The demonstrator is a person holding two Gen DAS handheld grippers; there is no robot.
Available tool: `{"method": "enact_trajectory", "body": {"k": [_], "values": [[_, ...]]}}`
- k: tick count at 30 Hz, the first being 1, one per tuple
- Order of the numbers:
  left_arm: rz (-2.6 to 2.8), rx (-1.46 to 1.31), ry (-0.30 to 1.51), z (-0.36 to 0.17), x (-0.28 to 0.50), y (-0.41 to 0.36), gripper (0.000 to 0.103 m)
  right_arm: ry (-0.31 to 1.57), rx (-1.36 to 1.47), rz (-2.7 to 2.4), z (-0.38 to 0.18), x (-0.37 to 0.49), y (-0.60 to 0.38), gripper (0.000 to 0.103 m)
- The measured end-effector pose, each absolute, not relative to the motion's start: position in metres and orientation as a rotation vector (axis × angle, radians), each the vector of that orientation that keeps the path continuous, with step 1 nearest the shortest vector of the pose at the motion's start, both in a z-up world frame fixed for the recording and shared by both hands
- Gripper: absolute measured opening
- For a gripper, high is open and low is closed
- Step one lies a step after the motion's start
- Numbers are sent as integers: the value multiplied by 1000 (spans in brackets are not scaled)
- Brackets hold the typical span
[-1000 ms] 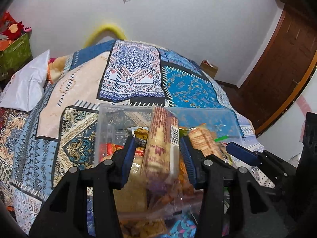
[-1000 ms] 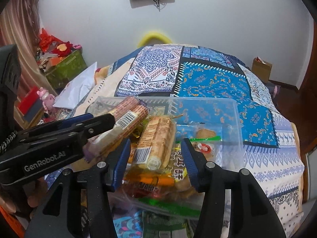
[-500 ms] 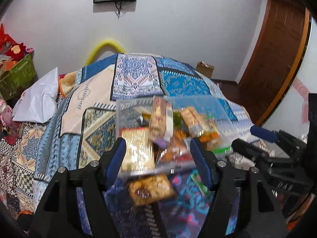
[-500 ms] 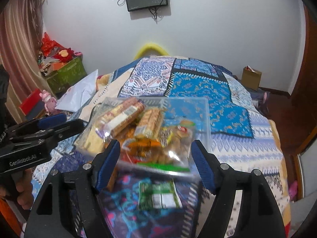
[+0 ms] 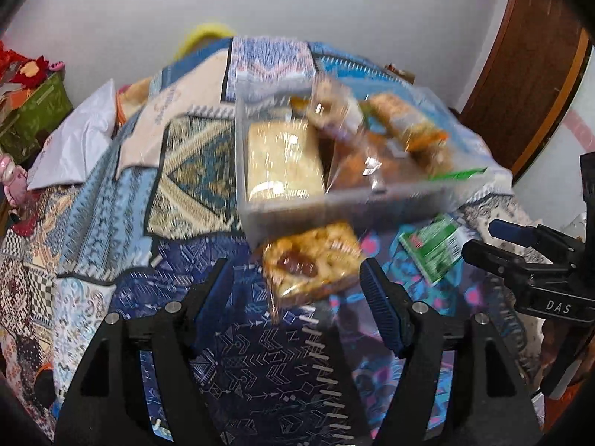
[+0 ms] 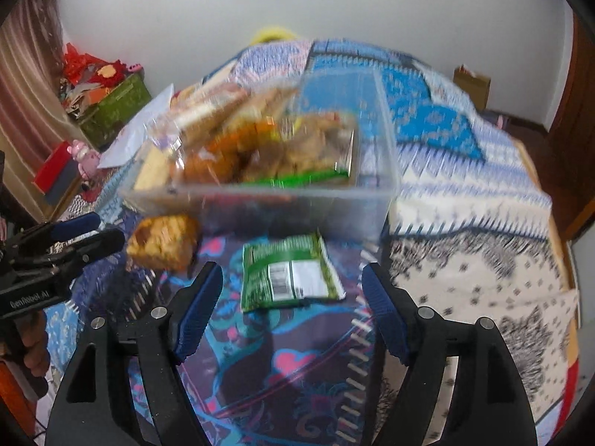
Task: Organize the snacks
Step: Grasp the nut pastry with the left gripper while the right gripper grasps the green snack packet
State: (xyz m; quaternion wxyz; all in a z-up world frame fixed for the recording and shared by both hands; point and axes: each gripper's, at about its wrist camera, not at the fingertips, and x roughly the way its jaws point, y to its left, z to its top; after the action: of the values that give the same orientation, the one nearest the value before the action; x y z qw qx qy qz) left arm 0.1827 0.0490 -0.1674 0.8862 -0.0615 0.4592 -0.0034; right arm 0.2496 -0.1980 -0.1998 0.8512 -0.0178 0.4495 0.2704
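Two snack packets lie on the bedspread (image 6: 465, 260) by the clear bin's (image 6: 297, 204) near wall: a golden pastry pack (image 5: 310, 264) ahead of the left gripper (image 5: 295, 297), empty and spread, and a green packet (image 6: 288, 273) ahead of the right gripper (image 6: 292, 303), empty and widening. Slick film may slip from either grip.

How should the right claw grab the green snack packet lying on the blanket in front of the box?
Probably from straight above. The green packet lies flat on the blanket, apart from the clear box, directly ahead of the open right claw, whose jaws are still widening. Pinch across its two long side edges near the middle, where the pouch looks puffiest; the flat sealed ends offer less to hold.
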Motion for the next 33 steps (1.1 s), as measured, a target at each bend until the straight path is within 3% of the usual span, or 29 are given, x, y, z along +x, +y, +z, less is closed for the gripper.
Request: {"method": "enact_trajectory", "body": {"k": [6,17,22,26,33], "values": [[0,-181,1003,-193,193,52,70,989,-55,572,-219,260,-190,75],[-39,-225,1015,-203,214,40,82,980,-131,594,-227,253,-173,77],[-26,-229,1040,-209,222,37,84,957,-156,594,-226,250,-171,67],[-5,-264,1072,-219,229,38,84,947,-140,605,-225,247,-174,53],[-33,-229,1046,-217,216,32,81,933,-95,613,-220,242,-181,46]]}}
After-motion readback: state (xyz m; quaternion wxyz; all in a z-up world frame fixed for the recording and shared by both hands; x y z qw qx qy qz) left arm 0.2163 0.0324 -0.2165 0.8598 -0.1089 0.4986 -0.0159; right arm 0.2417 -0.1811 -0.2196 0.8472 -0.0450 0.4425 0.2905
